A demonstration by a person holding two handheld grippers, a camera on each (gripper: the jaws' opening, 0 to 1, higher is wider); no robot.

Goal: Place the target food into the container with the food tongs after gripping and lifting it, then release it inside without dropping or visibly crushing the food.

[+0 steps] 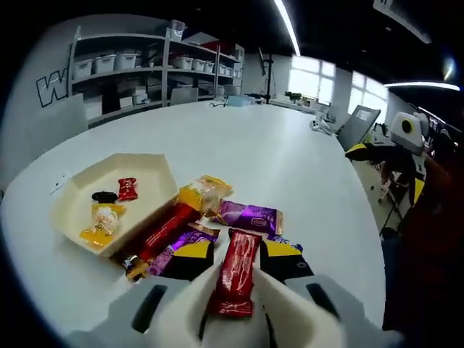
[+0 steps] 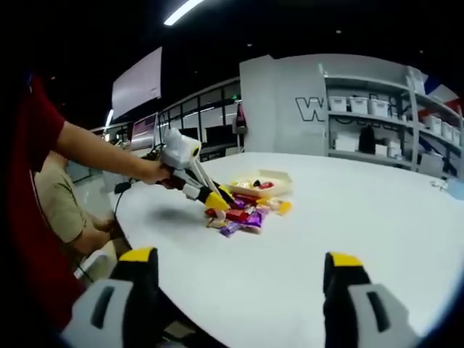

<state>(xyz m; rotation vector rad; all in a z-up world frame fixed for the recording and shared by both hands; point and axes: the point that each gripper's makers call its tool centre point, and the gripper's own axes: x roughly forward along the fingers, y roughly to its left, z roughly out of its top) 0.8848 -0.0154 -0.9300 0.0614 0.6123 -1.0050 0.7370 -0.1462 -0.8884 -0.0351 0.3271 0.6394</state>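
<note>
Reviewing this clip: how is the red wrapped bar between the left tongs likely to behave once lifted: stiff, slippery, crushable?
The red wrapped bar looks long and flat, so probably fairly stiff and light. Its glossy wrapper may slide between the smooth cream tongs of the left gripper. It seems held near one end, so the far end could droop or swing on the way to the cream container.

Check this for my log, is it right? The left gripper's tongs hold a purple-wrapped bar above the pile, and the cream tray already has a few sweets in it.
One thing is wrong: the bar in the tongs is red-wrapped, not purple, as the left gripper view shows. The purple ones lie in the pile. The cream tray does hold a few sweets.
</note>
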